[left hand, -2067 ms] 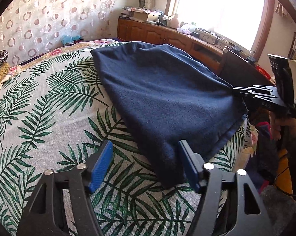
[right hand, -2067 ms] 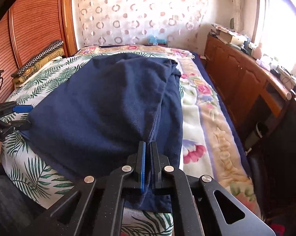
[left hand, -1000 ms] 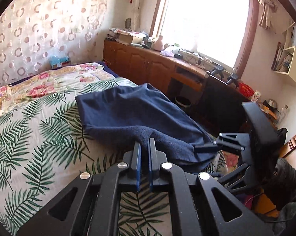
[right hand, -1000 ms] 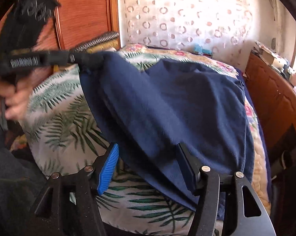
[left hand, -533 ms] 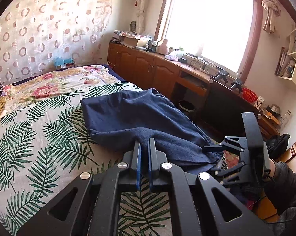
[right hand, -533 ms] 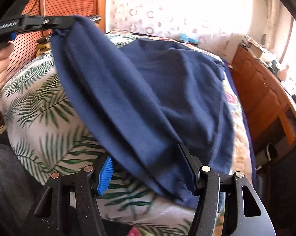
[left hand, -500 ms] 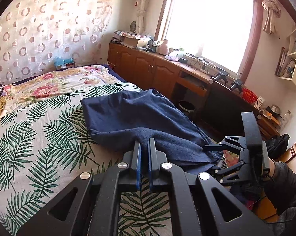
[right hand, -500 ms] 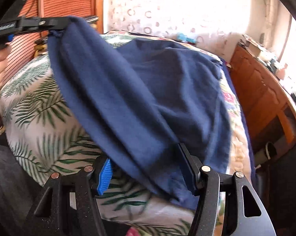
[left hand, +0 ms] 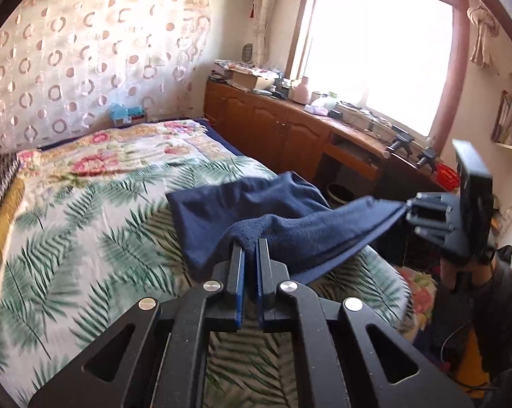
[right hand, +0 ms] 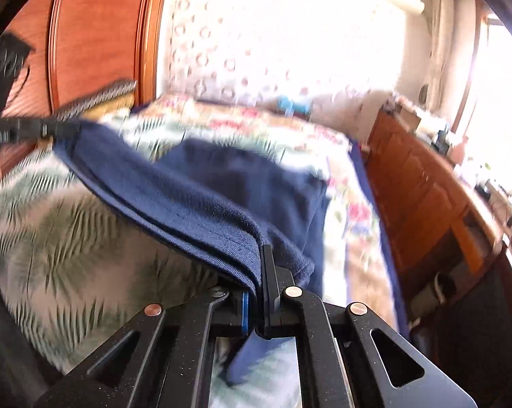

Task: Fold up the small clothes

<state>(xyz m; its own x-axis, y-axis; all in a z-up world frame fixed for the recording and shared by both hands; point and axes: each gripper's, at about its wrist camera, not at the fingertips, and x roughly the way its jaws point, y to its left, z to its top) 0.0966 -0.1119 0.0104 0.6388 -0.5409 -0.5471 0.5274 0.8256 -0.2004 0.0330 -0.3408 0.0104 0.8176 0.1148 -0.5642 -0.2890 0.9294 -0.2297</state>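
A dark blue fleece garment lies partly on the bed, its near edge lifted and stretched between both grippers. My left gripper is shut on one corner of the garment. My right gripper is shut on the other corner, with folded layers of the garment draped over its fingers. The right gripper also shows in the left wrist view, at the right, pulling the cloth taut. The left gripper shows in the right wrist view, at the far left. The right wrist view is motion-blurred.
The bed has a palm-leaf sheet and a floral blanket at the far end. A wooden cabinet with clutter runs under the window on the right. A wooden headboard and folded patterned cloths are at the left.
My right gripper has closed on the garment's near corner; it was open around the cloth before. Both grippers have lifted the near edge and drawn it taut. The left gripper stays shut.
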